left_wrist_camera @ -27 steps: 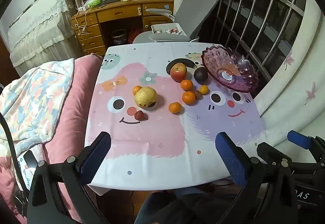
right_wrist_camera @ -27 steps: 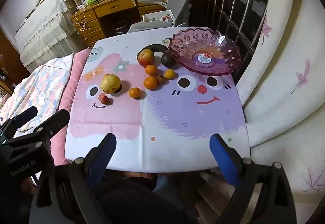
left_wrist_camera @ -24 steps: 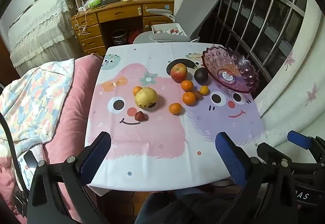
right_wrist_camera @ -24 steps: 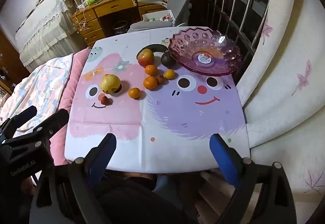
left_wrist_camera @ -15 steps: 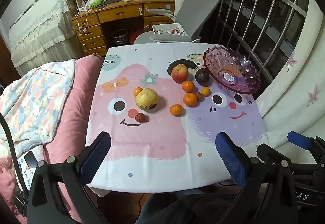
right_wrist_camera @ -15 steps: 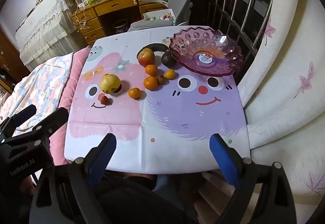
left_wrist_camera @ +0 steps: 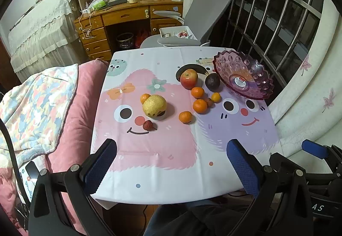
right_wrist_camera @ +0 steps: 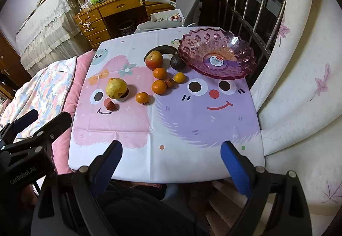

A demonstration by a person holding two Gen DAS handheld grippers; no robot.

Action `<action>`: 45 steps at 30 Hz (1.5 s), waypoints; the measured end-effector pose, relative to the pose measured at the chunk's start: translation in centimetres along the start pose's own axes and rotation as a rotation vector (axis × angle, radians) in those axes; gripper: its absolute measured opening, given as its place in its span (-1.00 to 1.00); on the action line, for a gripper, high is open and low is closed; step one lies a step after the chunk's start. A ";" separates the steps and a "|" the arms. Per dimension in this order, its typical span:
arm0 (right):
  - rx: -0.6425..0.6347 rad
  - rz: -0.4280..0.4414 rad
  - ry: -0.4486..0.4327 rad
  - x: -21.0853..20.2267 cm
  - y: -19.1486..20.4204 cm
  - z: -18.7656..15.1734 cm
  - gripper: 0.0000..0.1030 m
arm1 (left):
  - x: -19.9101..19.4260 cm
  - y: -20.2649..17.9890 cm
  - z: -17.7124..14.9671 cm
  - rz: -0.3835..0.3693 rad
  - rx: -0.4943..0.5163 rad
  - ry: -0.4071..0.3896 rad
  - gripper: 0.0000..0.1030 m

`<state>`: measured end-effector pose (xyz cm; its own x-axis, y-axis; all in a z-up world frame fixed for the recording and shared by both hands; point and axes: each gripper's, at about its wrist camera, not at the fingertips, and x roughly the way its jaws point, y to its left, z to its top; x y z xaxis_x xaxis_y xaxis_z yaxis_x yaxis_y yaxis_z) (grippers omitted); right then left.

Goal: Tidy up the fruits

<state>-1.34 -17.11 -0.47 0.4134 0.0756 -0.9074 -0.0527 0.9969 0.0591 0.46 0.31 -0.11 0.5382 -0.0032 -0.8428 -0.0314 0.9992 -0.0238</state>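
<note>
Loose fruit lies on the cartoon tablecloth [left_wrist_camera: 171,150]: a yellow pear [left_wrist_camera: 154,106] [right_wrist_camera: 116,88], a red apple [left_wrist_camera: 188,78] [right_wrist_camera: 154,60], a dark avocado [left_wrist_camera: 212,82] [right_wrist_camera: 177,61], several oranges such as one [left_wrist_camera: 185,117] [right_wrist_camera: 142,98], and a small red fruit [left_wrist_camera: 148,125] [right_wrist_camera: 110,106]. An empty purple glass bowl [left_wrist_camera: 252,69] [right_wrist_camera: 205,43] stands at the far right. My left gripper [left_wrist_camera: 171,163] and right gripper [right_wrist_camera: 170,163] are both open and empty, above the table's near edge.
A pink cushion and patterned blanket [left_wrist_camera: 42,103] lie left of the table. A grey office chair [left_wrist_camera: 205,13] and a wooden desk [left_wrist_camera: 128,15] stand behind it. Window bars [left_wrist_camera: 277,17] and a curtain [right_wrist_camera: 299,64] are on the right.
Both views have shifted slightly, the table appearing a little nearer. Both grippers stay open; no fruit has moved.
</note>
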 end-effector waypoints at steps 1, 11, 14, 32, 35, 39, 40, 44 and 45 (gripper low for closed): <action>0.001 0.000 0.001 0.0 0.0 0.0 0.82 | 0.0 0.0 0.0 0.001 0.000 0.000 0.98; 0.003 -0.001 -0.001 0.1 0.5 0.0 0.82 | -0.2 0.2 1.1 -0.001 0.023 -0.010 0.98; 0.004 -0.009 -0.007 -0.1 0.7 -0.1 0.82 | -0.4 0.4 1.3 -0.002 0.032 -0.021 0.98; 0.035 -0.059 -0.041 -0.1 3.3 -1.0 0.82 | 0.5 3.9 1.1 -0.052 0.074 -0.027 0.98; 0.045 -0.071 -0.053 0.1 4.1 -1.3 0.82 | 0.9 4.3 1.3 -0.058 0.096 -0.026 0.98; 0.050 -0.087 -0.069 0.3 5.1 -1.6 0.82 | 1.4 4.9 1.7 -0.070 0.114 -0.021 0.98; 0.048 -0.091 -0.073 0.4 5.4 -1.6 0.82 | 1.6 5.0 1.8 -0.074 0.117 -0.019 0.98; 0.035 -0.100 -0.095 0.6 6.0 -1.5 0.82 | 2.4 5.3 2.5 -0.086 0.131 -0.011 0.98; 0.028 -0.102 -0.100 0.7 6.2 -1.4 0.82 | 2.7 5.4 2.7 -0.090 0.133 -0.007 0.98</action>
<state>-2.59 -10.95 -1.34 0.5039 -0.0253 -0.8634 0.0191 0.9997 -0.0182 4.02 5.80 -1.11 0.5399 -0.0931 -0.8366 0.1287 0.9913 -0.0273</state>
